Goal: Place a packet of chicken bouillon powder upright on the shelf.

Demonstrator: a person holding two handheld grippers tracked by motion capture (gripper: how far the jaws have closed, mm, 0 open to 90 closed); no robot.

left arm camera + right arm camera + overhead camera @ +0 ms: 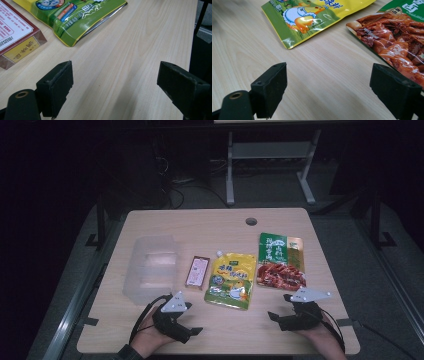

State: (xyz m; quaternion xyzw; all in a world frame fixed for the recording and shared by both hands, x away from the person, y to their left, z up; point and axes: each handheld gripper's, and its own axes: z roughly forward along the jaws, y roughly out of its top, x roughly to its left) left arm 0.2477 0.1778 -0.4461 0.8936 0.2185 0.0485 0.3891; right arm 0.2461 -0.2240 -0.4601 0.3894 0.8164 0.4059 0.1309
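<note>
Wooden table (280,227) in a dark room; left tongs (192,332) and right tongs (275,316) released.

Yellow-green pouch (230,280), red-green packet (281,261)

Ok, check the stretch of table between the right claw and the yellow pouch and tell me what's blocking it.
Nothing visible blocks it. Bare table lies between the open right claw and the yellow pouch; the red-and-green packet sits off to one side.
</note>
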